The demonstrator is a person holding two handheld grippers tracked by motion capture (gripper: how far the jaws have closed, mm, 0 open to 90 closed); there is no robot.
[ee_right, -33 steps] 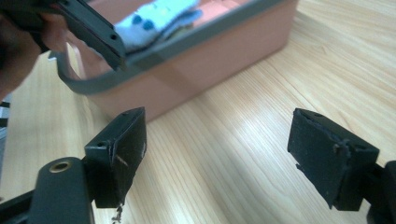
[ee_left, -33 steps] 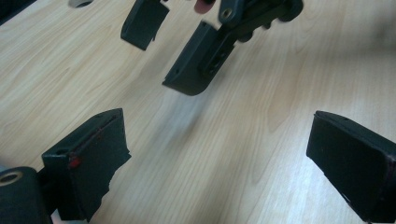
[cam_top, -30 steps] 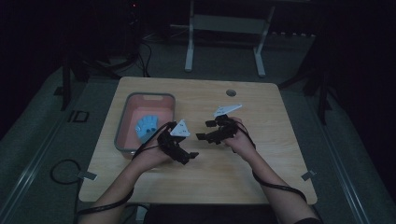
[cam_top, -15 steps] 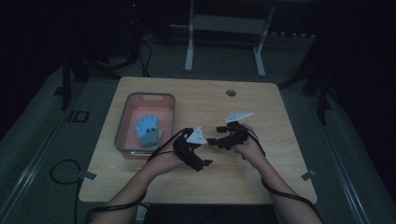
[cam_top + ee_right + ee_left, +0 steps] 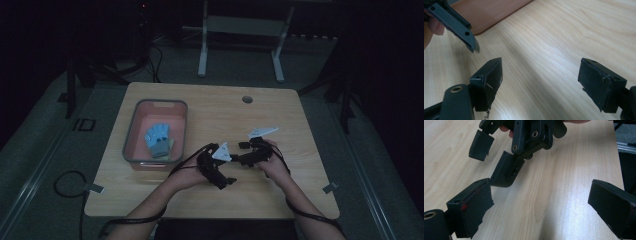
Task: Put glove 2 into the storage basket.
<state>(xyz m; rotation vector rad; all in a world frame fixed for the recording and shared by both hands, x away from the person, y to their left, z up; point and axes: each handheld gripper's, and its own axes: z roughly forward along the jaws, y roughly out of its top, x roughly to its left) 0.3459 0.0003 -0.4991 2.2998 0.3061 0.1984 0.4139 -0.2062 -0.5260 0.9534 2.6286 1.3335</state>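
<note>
Two hand-held black grippers hang over the bare light wooden table (image 5: 300, 125), both right of the grey-rimmed, pink-floored plastic tray (image 5: 131, 131). We note the left gripper (image 5: 544, 202) has its jaws spread wide with nothing between them; the right gripper (image 5: 541, 82) is likewise spread and empty. The light blue fabric glove with a grey cuff (image 5: 158, 139) lies flat inside the tray, near its middle. We judge the placing done: the glove sits in the tray, both tools are clear of it, and little seems left. We read no brand, label or writing anywhere.
</note>
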